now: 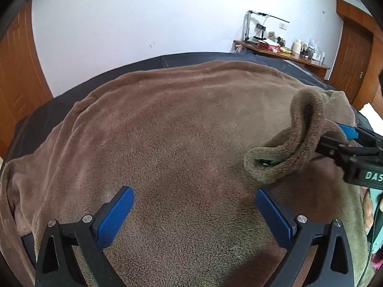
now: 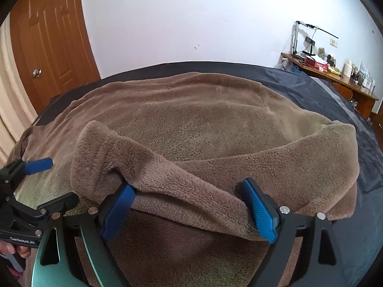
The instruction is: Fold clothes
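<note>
A brown fleece garment (image 1: pixel 179 131) lies spread across the bed (image 2: pixel 323 91), covering most of its dark sheet and reaching the near edge. The left tongs (image 1: pixel 195 205) hover released over the flat middle of the fleece, blue pads wide apart with nothing between them. The right tongs (image 2: pixel 189 205) stand spread wide too; a rolled fold of the garment (a thick cuff-like edge) drapes loosely between their pads near the bed's right side, not pinched.
</note>
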Demonstrator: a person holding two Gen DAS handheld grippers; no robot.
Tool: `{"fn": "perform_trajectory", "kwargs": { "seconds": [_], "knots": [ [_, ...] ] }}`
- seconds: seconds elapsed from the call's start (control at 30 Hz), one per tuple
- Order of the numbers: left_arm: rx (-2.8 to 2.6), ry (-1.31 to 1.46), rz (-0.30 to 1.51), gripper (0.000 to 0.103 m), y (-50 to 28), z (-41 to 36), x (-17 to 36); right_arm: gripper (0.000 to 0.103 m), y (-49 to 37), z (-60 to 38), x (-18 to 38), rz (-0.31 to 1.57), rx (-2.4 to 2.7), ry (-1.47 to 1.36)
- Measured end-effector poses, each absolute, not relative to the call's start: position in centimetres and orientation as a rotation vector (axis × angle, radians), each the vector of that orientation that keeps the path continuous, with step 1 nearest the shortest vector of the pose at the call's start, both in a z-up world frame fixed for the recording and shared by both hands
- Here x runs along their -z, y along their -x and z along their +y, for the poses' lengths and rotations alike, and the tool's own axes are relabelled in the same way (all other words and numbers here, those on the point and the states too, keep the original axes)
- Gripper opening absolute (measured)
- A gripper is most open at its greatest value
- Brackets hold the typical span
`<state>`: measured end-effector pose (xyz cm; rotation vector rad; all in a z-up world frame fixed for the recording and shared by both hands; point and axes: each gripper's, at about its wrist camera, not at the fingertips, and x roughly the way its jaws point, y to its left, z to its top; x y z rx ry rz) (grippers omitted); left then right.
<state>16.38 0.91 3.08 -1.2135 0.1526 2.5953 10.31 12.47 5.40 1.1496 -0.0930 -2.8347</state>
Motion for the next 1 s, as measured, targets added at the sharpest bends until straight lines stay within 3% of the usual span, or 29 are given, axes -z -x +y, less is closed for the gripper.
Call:
{"fn": "perform_trajectory", "kwargs": {
  "seconds": [0.1,0.2,0.53,0.77,1.0],
  "knots": [
    [-2.616,1.234,0.133,0.103,-16.2,0.5,-2.9,0.092,-10.7,13.2,-5.7,-0.142,2.855,-1.116],
    [-2.656,1.224,0.16,0.103,-16.4,0.6,-3.1,0.099,-11.0,14.0,-5.9,-0.212,2.868,-1.088],
    [-2.718,1.068,0.492,0.103,-18.5,4.2,-5.2,0.102,-11.8,15.2,-6.5,-0.29,2.917,-1.024],
    [-2.532,1.163,0.208,0.103,-16.4,3.2,-6.7,0.102,-14.2,17.9,-8.3,-0.443,3.122,-0.815],
    [-2.424,1.164,0.173,0.103,-15.8,3.7,-6.4,0.102,-14.6,19.8,-8.6,-0.564,3.165,-0.779]
  ]
}}
